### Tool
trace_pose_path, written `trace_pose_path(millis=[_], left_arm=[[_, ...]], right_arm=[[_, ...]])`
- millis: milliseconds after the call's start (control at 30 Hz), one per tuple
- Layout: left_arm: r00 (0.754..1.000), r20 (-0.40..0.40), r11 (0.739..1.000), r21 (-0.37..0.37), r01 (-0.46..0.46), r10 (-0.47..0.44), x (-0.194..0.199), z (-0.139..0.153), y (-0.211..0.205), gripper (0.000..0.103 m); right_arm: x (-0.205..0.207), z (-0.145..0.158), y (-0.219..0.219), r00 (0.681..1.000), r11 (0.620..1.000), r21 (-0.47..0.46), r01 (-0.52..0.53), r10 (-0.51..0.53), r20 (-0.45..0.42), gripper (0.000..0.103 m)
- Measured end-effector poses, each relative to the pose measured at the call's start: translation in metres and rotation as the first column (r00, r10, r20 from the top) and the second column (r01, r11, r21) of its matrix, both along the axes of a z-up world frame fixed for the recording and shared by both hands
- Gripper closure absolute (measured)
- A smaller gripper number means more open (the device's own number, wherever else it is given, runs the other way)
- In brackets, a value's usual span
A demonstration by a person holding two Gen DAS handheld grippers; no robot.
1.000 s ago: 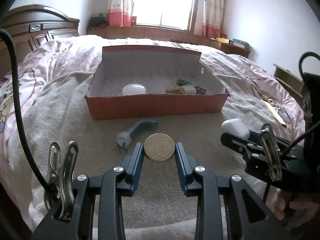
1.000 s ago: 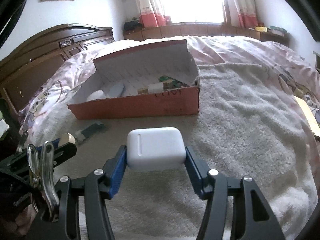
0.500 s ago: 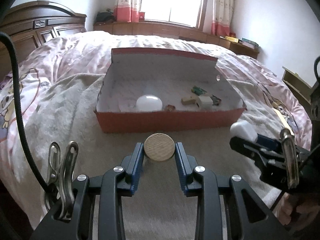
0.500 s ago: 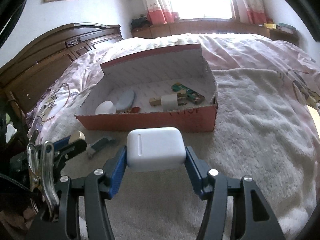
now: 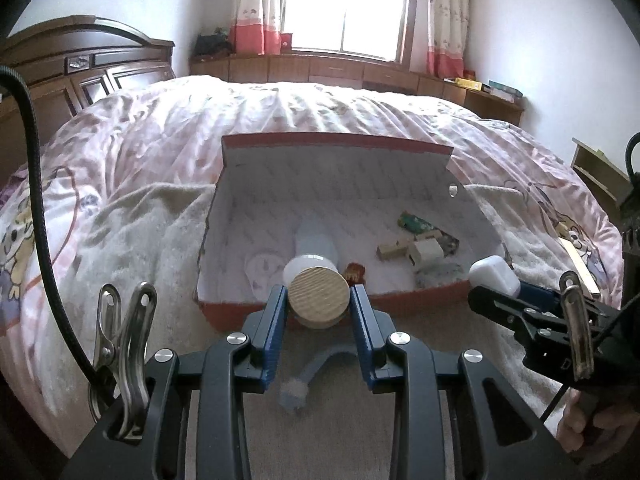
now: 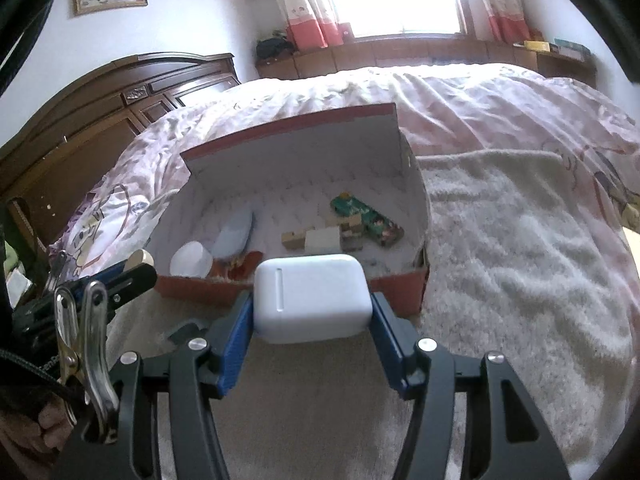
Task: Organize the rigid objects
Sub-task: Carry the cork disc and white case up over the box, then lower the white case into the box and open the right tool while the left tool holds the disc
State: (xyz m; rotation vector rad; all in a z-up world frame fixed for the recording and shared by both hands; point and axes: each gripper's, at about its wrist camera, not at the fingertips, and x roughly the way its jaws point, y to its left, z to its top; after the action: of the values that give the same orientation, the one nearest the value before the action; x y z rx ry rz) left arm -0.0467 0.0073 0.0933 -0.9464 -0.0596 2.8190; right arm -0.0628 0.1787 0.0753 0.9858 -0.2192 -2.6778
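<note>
left claw (image 5: 319,307) grips a round wooden disc (image 5: 318,296); right claw (image 6: 312,312) clamps a white case (image 6: 312,297); both hover at the red box (image 5: 416,295) on the bed (image 5: 160,152).

The left hand-held gripper (image 5: 319,305) points forward and downward, its blue pads clamped on a wooden disc (image 5: 318,294). The right hand-held gripper (image 6: 312,312), alongside and equally tilted, grips a white case (image 6: 311,297) between wider-set pads.
</note>
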Motion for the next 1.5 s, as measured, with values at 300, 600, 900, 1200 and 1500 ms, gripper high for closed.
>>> trace_pose_path(millis=[300, 600, 900, 1200, 1500], left_arm=[[1.000, -0.018, 1.000, 0.011, -0.005, 0.006, -0.016, 0.008, 0.001, 0.071], [1.000, -0.024, 1.000, 0.002, -0.001, 0.001, -0.036, 0.011, 0.009, 0.071], [1.000, 0.010, 1.000, -0.019, -0.011, 0.012, -0.075, -0.001, 0.012, 0.071], [0.995, 0.089, 0.998, -0.004, -0.055, 0.056, -0.103, -0.022, 0.002, 0.071], [0.987, 0.143, 0.996, 0.038, -0.080, 0.073, -0.116, -0.035, -0.008, 0.070]], right_arm=[[-0.012, -0.001, -0.002, 1.000, 1.000, 0.004, 0.004, -0.004, -0.013, 0.043], [-0.011, -0.004, 0.003, 0.999, 0.999, -0.035, 0.027, -0.029, -0.032, 0.043], [-0.004, -0.006, 0.004, 0.997, 0.999, -0.016, 0.046, -0.046, -0.063, 0.043], [-0.006, -0.004, 0.004, 0.997, 0.999, -0.003, 0.042, -0.042, -0.068, 0.043], [-0.009, 0.000, 0.004, 0.997, 0.999, -0.008, 0.048, -0.048, -0.052, 0.043]])
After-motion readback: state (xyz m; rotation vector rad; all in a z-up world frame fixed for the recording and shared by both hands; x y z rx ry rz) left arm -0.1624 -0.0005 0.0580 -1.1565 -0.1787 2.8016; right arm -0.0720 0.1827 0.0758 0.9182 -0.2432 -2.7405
